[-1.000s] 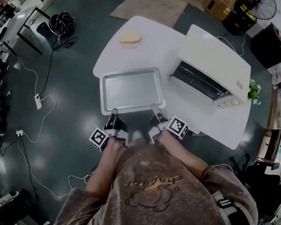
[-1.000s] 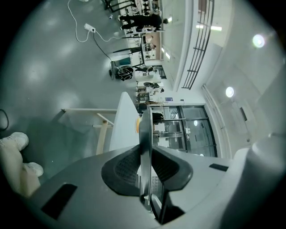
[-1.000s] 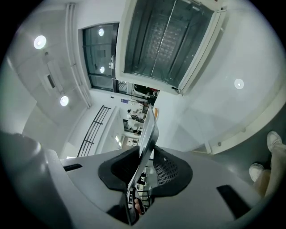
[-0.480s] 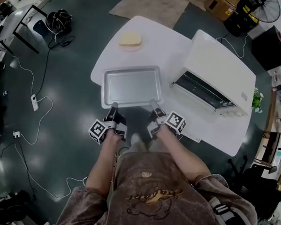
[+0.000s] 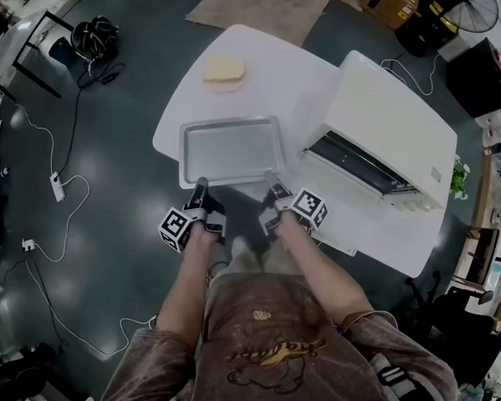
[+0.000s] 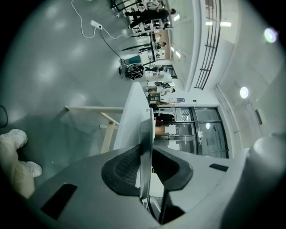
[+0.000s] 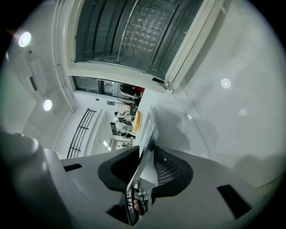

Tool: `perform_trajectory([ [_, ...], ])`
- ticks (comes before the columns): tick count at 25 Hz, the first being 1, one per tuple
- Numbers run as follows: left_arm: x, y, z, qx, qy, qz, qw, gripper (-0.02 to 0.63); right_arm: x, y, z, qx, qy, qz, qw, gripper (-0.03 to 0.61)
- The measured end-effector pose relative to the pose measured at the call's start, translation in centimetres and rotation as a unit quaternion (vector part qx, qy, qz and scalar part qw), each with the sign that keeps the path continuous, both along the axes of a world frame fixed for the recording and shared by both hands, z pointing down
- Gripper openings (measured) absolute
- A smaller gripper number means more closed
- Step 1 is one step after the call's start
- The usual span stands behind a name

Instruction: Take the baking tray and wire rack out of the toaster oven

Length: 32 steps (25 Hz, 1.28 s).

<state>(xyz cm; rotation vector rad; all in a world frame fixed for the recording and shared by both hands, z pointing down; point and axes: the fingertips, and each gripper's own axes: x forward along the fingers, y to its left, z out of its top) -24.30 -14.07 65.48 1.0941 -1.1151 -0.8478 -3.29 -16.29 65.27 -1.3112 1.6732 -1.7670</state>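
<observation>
Bare metal, held at two points: the baking tray (image 5: 231, 150).

- Left gripper (image 5: 201, 188): jaws closed on the tray's near rim. Its own view shows the thin rim edge-on, with a ribbed pad pressed against each side.
- Right gripper (image 5: 271, 179): jaws likewise closed on the same near rim, towards its right end. The rim runs between the pads at a slight slant.
- Reason for the hold (a judgement): two grips set well apart along one long edge keep a wide, shallow pan level and stop it swinging.
- Tray position: outside the toaster oven (image 5: 389, 121), flat and empty, over the near left part of the white table (image 5: 286, 76). Whether it rests on the tabletop or hangs just above it cannot be told.
- Wire rack: thin bars show in the oven's dark mouth (image 5: 353, 161). This is probably the rack, not yet removed.
- Other item: a pale slice of bread (image 5: 223, 69) at the table's far side, well apart from the tray.
- Arms: both forearms reach forward from the body, nearly parallel, sleeves pushed up. The grippers point ahead and a little downward, with the marker cubes turned outward.
</observation>
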Motion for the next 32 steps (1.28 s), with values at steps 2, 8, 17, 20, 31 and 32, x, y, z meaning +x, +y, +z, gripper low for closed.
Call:
perform_trajectory([
  [2, 0.1, -0.1, 0.4, -0.005, 0.002, -0.003, 1.0000, 0.067, 0.1, -0.2, 0.3, -0.003, 0.002, -0.001, 1.000, 0.092],
  [8, -0.5, -0.3, 0.9, -0.014, 0.012, -0.019, 0.9996, 0.066, -1.2, 0.6, 0.8, -0.011, -0.005, -0.039, 0.999, 0.117],
  [17, -0.8, -0.4, 2.5, -0.033, 0.007, -0.021, 0.9992, 0.059, -3.7, 4.4, -0.5, -0.012, -0.067, -0.083, 0.994, 0.144],
  [20, -1.0, -0.5, 3.3, -0.048, -0.004, -0.021, 0.9986, 0.055, -3.1, 5.3, -1.2, -0.011, -0.072, -0.081, 0.994, 0.144],
  [31, 0.3, -1.7, 4.7, -0.059, -0.031, 0.011, 0.9977, 0.048, 0.2, 7.3, -0.8, -0.014, -0.072, -0.055, 0.996, 0.144],
  [32, 0.4, -1.8, 4.7, -0.056, -0.035, 0.018, 0.9976, 0.051, 0.4, 7.4, -0.9, -0.011, -0.072, -0.057, 0.996, 0.144],
])
